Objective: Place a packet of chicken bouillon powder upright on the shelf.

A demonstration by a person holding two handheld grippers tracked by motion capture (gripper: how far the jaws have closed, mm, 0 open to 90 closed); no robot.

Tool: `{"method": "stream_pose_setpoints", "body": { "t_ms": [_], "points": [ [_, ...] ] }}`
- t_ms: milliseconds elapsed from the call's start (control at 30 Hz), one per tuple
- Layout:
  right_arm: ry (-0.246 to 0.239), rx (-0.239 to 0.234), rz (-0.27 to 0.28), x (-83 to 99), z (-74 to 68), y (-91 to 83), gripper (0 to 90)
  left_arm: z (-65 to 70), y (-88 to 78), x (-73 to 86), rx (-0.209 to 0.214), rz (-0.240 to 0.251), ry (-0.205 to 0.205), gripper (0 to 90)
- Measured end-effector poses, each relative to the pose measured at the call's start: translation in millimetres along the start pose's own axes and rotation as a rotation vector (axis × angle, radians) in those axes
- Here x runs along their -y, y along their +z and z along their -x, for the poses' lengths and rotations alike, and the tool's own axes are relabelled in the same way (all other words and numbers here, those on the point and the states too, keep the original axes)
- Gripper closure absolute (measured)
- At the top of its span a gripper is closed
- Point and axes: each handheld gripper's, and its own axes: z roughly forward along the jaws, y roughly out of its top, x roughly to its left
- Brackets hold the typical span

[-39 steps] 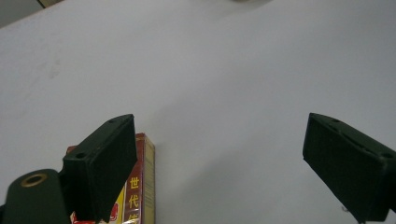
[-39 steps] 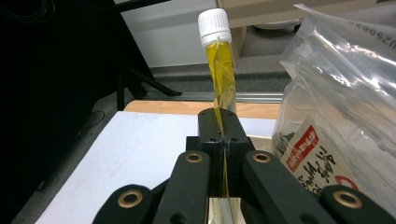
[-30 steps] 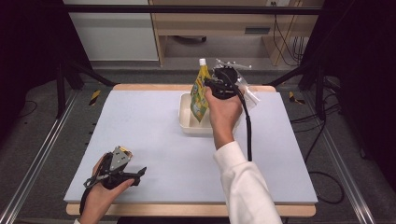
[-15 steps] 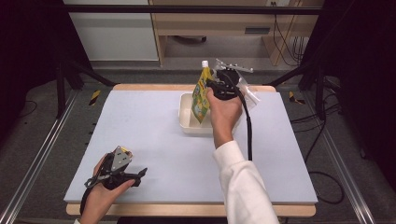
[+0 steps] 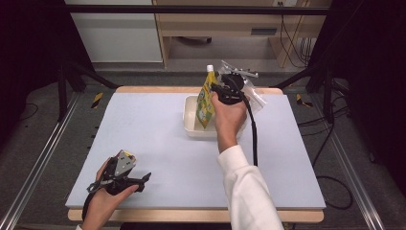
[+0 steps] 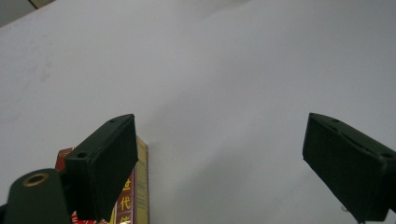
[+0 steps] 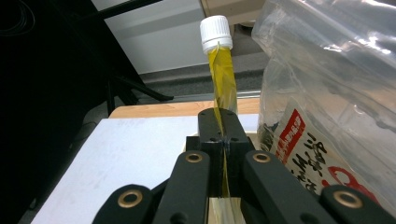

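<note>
While the right gripper (image 7: 223, 122) is clamping the yellow spouted plastic pouch (image 7: 221, 74) edge-on between its fingers, white cap (image 7: 215, 31) pointing upward, long axis upright above the white tray (image 5: 191, 117), the left gripper (image 6: 219, 154) is gaping empty.

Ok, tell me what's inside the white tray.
The yellow spouted pouch stands upright in the white tray, pinched by the right hand-held gripper. A clear plastic bag sits beside it. The person's hand covers the tray's right half, so its contents there are hidden.
</note>
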Motion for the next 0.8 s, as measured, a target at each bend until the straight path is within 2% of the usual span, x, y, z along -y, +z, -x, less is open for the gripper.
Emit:
{"method": "stream_pose_setpoints", "body": {
  "t_ms": [333, 800],
  "points": [
    [-0.005, 0.002, 0.002, 1.6, 2.8, 5.3, 90.0, 0.7, 0.0, -0.7, 0.004, -0.010, 0.017, 9.8],
    [-0.020, 0.007, -0.011, 9.1, 2.7, 10.3, 90.0, 2.6, 1.2, -0.9, 0.006, -0.004, 0.014, 9.8]
  ]
}}
